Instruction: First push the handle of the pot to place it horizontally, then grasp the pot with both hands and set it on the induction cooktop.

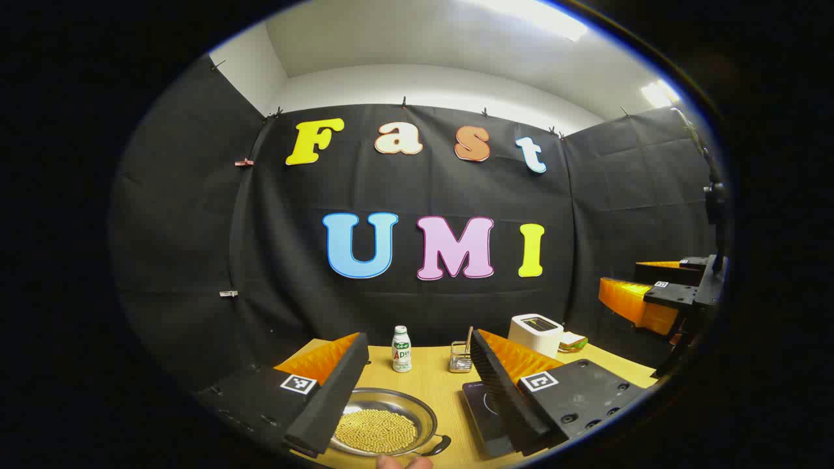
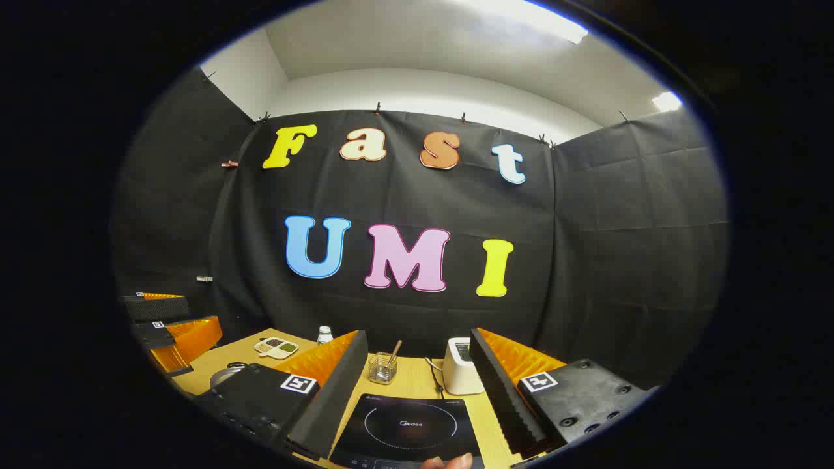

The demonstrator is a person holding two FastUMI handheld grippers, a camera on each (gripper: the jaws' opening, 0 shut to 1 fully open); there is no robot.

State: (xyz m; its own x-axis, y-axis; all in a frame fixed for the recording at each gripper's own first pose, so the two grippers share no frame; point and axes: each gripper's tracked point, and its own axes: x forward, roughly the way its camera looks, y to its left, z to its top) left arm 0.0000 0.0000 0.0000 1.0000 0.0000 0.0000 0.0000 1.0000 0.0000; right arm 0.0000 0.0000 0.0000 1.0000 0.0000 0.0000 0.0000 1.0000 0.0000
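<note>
- Left gripper (image 1: 417, 391): jaws wide, nothing between the fingers; held above the table (image 1: 430, 384), aimed at the back wall.
- Pot (image 1: 381, 423): shallow metal pan holding yellow beans, on the table low between the left fingers, nearer the left finger.
- Handle (image 1: 438, 445): short, dark, sticking out from the pot's near right rim, angled toward the camera and to the right. Not yet horizontal, judging by that slant.
- Cooktop (image 2: 407, 426): black, flat, on the table just right of the pot; lies straight ahead between the right gripper (image 2: 417, 391) fingers.
- Right gripper: jaws wide too, empty, hovering over the cooktop's near edge.
- Key relation: handle lies on the pot's cooktop side, between the two grippers; left gripper sits right over the pot, so seems nearer to the handle.
- Next, likely: lower a finger beside the handle and nudge sideways.
- Bottle (image 1: 401, 349) and small wire holder (image 1: 460, 358) stand behind, well apart from the pot.
</note>
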